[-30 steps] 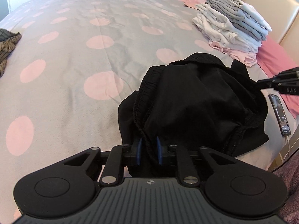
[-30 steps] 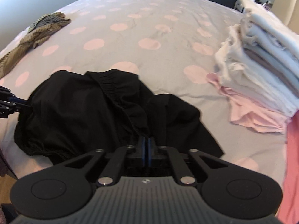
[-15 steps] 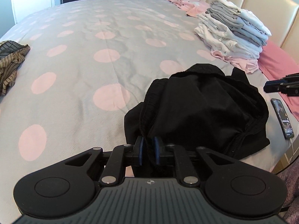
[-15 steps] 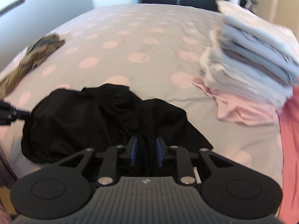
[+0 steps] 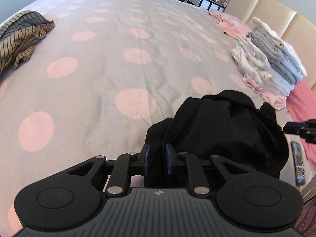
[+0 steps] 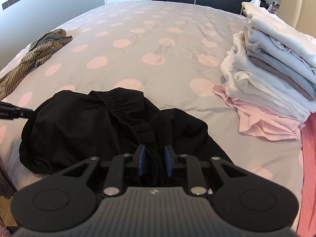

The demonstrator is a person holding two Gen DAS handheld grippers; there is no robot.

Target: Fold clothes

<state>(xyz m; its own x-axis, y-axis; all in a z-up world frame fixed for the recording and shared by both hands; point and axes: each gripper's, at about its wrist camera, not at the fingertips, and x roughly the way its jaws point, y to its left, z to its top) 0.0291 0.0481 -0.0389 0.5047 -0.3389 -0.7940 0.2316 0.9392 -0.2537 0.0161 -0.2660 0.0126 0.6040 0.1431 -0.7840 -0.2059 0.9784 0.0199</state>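
Black shorts (image 5: 227, 128) with an elastic waistband lie crumpled at the near edge of the polka-dot bed (image 5: 98, 69). My left gripper (image 5: 158, 156) sits at their left end. Its jaws are closing, with bunched black fabric filling the narrow gap between the blue pads. In the right wrist view the same shorts (image 6: 79, 128) spread to the left. My right gripper (image 6: 155, 156) is at their right end, its jaws parted around a loose fold of hem that the pads do not press. Each gripper's tip shows at the edge of the other's view: right gripper (image 5: 300, 130), left gripper (image 6: 11, 111).
A tall stack of folded clothes (image 6: 276, 69) stands on the right over a pink garment (image 6: 262, 122). A striped brown garment (image 6: 39, 49) lies crumpled at the far left. A phone (image 5: 299, 162) rests on the bed edge by the pink sheet (image 5: 302, 106).
My right gripper's jaws, shut a second ago, have parted and the black fabric now lies loose between them. The left wrist has rolled a little. The shorts have barely shifted.
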